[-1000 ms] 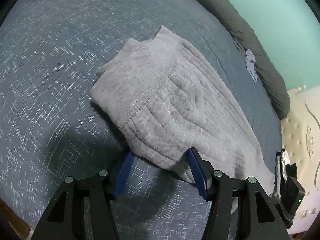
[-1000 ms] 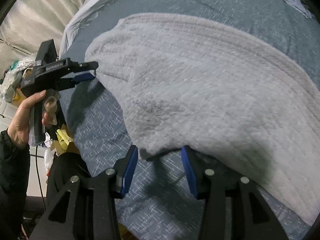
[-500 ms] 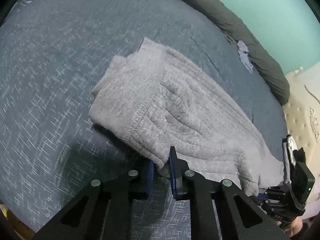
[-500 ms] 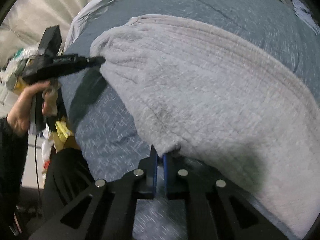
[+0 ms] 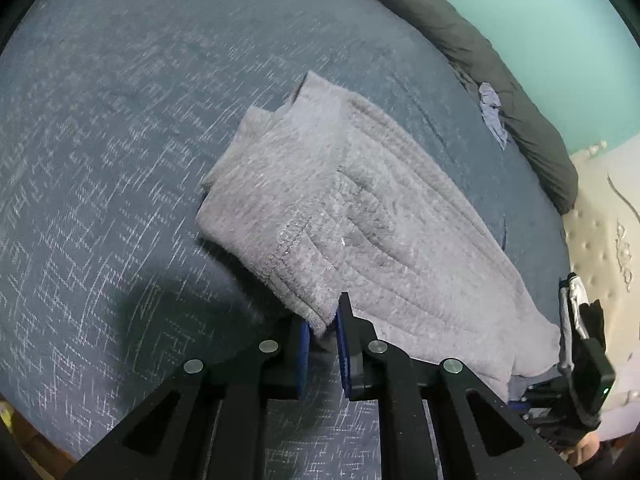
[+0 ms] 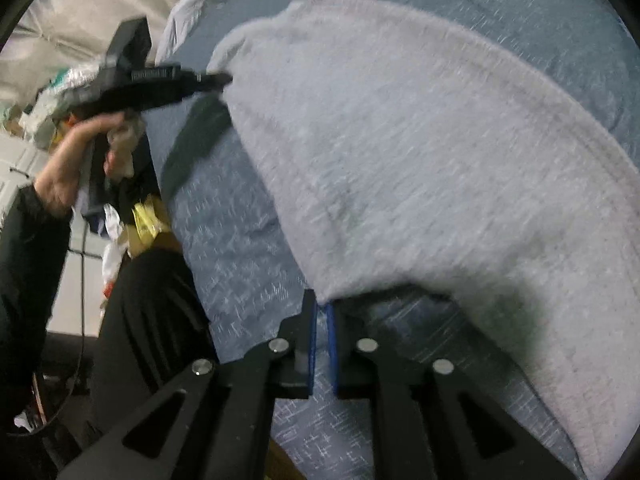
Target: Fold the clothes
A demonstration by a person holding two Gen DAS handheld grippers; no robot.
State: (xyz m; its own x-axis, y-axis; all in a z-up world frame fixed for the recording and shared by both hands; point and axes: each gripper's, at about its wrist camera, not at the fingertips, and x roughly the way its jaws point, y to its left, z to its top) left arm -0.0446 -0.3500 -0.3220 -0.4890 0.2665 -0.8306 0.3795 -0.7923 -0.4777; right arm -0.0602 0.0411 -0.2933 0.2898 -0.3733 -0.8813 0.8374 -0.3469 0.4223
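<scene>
Bed point(image 5: 120, 160): covered by a blue-grey sheet with a white flecked pattern; fills most of both views

Dark grey bolster point(image 5: 520, 92): long roll along the far edge of the bed, against a turquoise wall point(image 5: 540, 8)

Grey garment point(image 5: 360, 220): plush, ribbed knit, folded in layers, lying flat on the sheet near the middle of the bed; stitched hem runs across the near portion; the near edge is raised slightly at both corners where it is gripped

Cream padded panel point(image 5: 600, 240): at the right of the left wrist view, beside the bed

Left tool point(image 5: 322, 330): black frame, blue pads; jaws clamped on the near left corner of the garment, fabric pinched between the pads

Right tool point(image 6: 320, 312): same build; jaws nearly together, nipping the near right corner of the garment

Left hand point(image 6: 76, 160): wraps the left tool's handle, dark sleeve at the wrist

Small pale blue scrap point(image 5: 492, 114): lies on the sheet beside the bolster, well apart from the garment
</scene>
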